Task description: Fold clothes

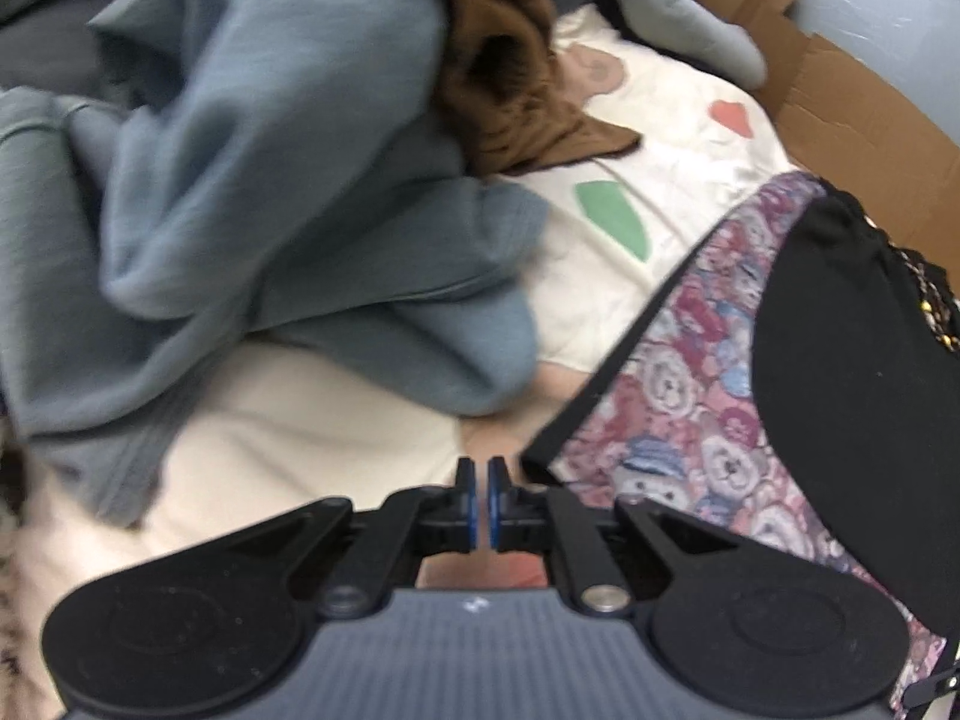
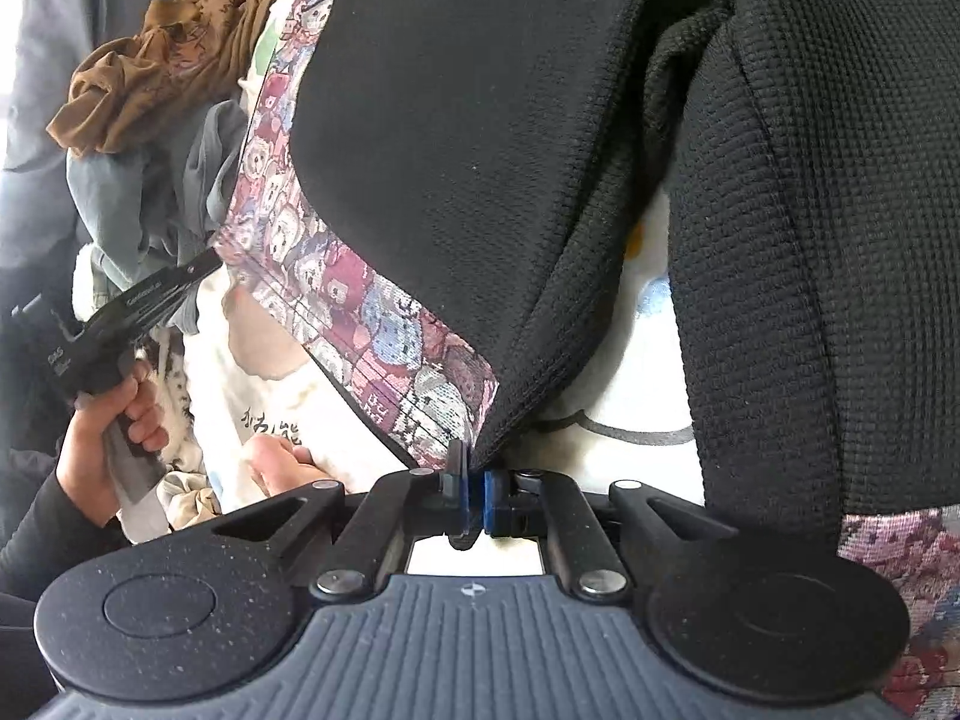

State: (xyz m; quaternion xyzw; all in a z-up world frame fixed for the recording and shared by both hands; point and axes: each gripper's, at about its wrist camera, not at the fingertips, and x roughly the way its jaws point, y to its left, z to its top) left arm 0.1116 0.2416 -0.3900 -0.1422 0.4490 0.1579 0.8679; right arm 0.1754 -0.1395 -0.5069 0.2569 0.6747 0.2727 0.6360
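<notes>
— Left wrist view? Left gripper (image 1: 480, 501) pinched nearly closed on nothing, above cream bedsheet (image 1: 678, 138); black garment (image 1: 852, 360) toward sheet's right edge.

— Right wrist view? Right gripper (image 2: 474, 495) clamped on black garment's hem (image 2: 516, 408), lifted.

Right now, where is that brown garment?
The brown garment lies crumpled at the top of the left wrist view, atop the blue-grey clothes.
</notes>
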